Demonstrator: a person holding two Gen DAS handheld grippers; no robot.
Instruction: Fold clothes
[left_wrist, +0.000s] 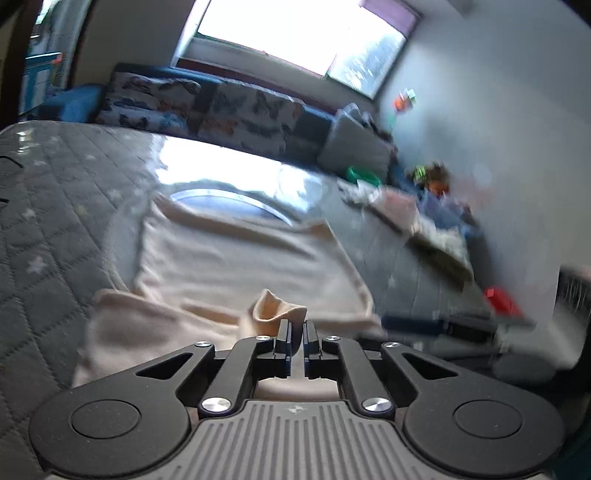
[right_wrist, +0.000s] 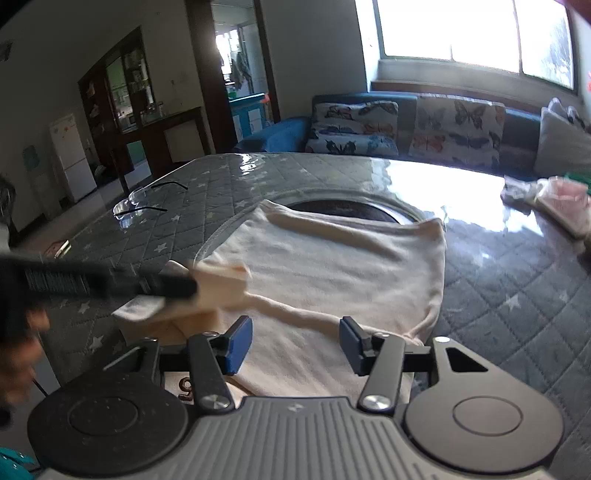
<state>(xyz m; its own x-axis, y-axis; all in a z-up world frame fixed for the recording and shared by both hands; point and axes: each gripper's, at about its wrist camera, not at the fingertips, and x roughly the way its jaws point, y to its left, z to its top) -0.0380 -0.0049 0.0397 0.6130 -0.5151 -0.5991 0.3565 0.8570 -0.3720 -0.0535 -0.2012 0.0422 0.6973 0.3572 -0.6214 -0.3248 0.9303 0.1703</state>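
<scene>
One cream-coloured knit garment lies spread flat on the grey quilted star-print table cover, and in the right wrist view its long axis runs from 6 o'clock toward 12 o'clock, with the far hem pointing at the sofa. That far edge stops at a round dark opening in the cover. A narrow strip of the same cloth (a sleeve, by the look of it) crosses the near part from 9 o'clock toward 3 o'clock.

The left gripper has its jaws drawn nearly together on a bunched fold of the garment, which stands up in a small cup just ahead of the tips; the left view is blurred. In the right view this gripper comes in from 9 o'clock, with the pinched cloth lifted clear of the rest.

The right gripper hangs over the near part of the garment with its blue-padded jaws spread wide and nothing between them.

A pair of clear-lensed spectacles with thin black arms rests on the cover at 10 o'clock, well apart from the garment. A heap of other folded clothes sits at 2 o'clock. Beyond the table stands a blue sofa with butterfly-print cushions.
</scene>
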